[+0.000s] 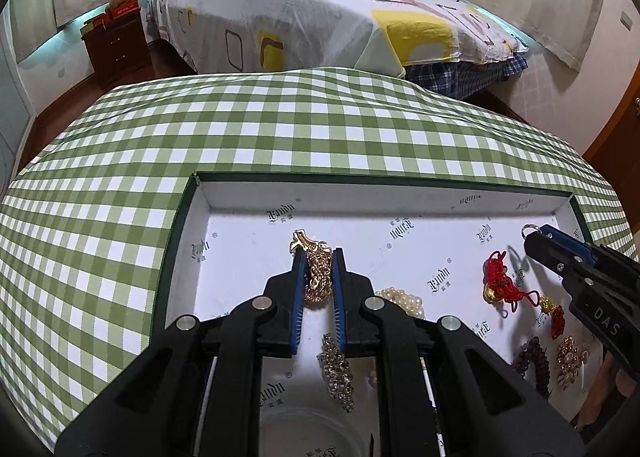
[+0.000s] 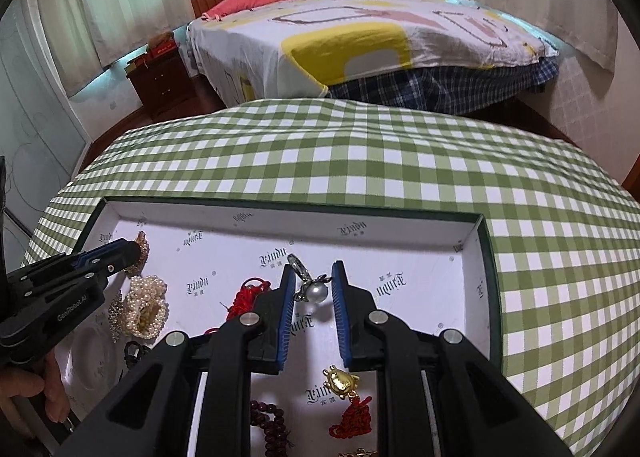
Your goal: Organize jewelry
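Observation:
A shallow white-lined box [image 1: 384,193] [image 2: 280,217] lies on a green checked tablecloth and holds several jewelry pieces. My left gripper [image 1: 316,253] stands over the box's left part, its blue pads closed against a gold chain piece [image 1: 316,273]. My right gripper [image 2: 312,269] is over the box's right part, jaws apart around a silver ring with a pearl [image 2: 314,291]; the ring seems to touch the left pad only. The right gripper also shows in the left wrist view [image 1: 538,233].
In the box lie a pearl bracelet [image 2: 146,307], a rhinestone clip [image 1: 336,371], red knotted charms [image 1: 500,281], a gold turtle charm [image 2: 340,377], dark bead bracelets [image 1: 534,361] and a brooch [image 1: 570,357]. A bed [image 1: 320,13] stands beyond the table.

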`<action>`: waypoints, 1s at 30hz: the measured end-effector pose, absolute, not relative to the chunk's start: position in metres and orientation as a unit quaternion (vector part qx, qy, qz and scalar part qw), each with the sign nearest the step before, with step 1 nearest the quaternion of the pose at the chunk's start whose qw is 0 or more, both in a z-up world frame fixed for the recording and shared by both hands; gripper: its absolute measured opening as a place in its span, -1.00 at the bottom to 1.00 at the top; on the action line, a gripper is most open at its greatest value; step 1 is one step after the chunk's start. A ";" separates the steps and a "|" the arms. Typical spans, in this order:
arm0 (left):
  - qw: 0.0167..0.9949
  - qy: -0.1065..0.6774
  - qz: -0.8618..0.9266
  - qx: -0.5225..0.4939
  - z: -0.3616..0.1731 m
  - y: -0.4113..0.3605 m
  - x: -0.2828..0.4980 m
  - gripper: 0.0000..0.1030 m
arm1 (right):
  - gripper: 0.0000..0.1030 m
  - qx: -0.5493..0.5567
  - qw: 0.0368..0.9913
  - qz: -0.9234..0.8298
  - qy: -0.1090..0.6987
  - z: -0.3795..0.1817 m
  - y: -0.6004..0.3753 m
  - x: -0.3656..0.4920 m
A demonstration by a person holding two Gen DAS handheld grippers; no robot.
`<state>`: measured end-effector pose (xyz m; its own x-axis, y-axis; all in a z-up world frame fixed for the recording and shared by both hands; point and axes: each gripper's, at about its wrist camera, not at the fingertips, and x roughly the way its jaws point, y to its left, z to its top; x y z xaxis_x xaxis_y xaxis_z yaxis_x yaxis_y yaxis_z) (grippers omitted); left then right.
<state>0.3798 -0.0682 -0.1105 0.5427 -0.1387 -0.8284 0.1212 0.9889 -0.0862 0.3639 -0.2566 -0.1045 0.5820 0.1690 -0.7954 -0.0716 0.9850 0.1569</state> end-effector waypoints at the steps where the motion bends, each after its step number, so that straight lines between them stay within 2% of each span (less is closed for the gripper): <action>1: 0.878 0.473 -0.074 -0.010 -0.111 -0.068 0.380 -0.75 | -0.62 0.055 0.888 0.067 0.452 -0.105 -0.257 0.363; 3: 0.878 0.473 -0.073 -0.012 -0.111 -0.067 0.381 -0.71 | -0.60 0.054 0.887 0.067 0.454 -0.105 -0.257 0.364; 6: 0.877 0.474 -0.075 -0.011 -0.111 -0.068 0.381 -0.62 | -0.47 0.053 0.887 0.066 0.455 -0.105 -0.257 0.363; 8: 0.878 0.473 -0.074 -0.010 -0.110 -0.069 0.380 -0.24 | -0.30 0.051 0.887 0.063 0.454 -0.105 -0.257 0.363; 12: 0.880 0.469 -0.073 -0.007 -0.108 -0.069 0.378 -0.09 | -0.16 0.049 0.890 0.061 0.450 -0.104 -0.256 0.361; 14: 0.880 0.468 -0.075 -0.006 -0.108 -0.069 0.378 0.08 | -0.09 0.049 0.891 0.060 0.446 -0.102 -0.257 0.360; 19: 0.882 0.465 -0.081 0.005 -0.106 -0.073 0.376 0.38 | 0.29 0.048 0.896 0.057 0.438 -0.099 -0.258 0.358; 20: 0.882 0.464 -0.081 0.008 -0.105 -0.074 0.375 0.44 | 0.31 0.049 0.897 0.056 0.436 -0.098 -0.258 0.357; 22: 0.884 0.461 -0.079 0.013 -0.104 -0.076 0.375 0.53 | 0.38 0.050 0.898 0.055 0.434 -0.098 -0.259 0.356; 30: 0.892 0.446 -0.072 0.027 -0.099 -0.080 0.371 0.69 | 0.59 0.056 0.903 0.052 0.423 -0.095 -0.262 0.353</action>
<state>0.3707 -0.0799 -0.0988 0.5919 -0.1055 -0.7990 0.1529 0.9881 -0.0172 0.3530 -0.2616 -0.0945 0.6370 0.1413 -0.7578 -0.0472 0.9884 0.1446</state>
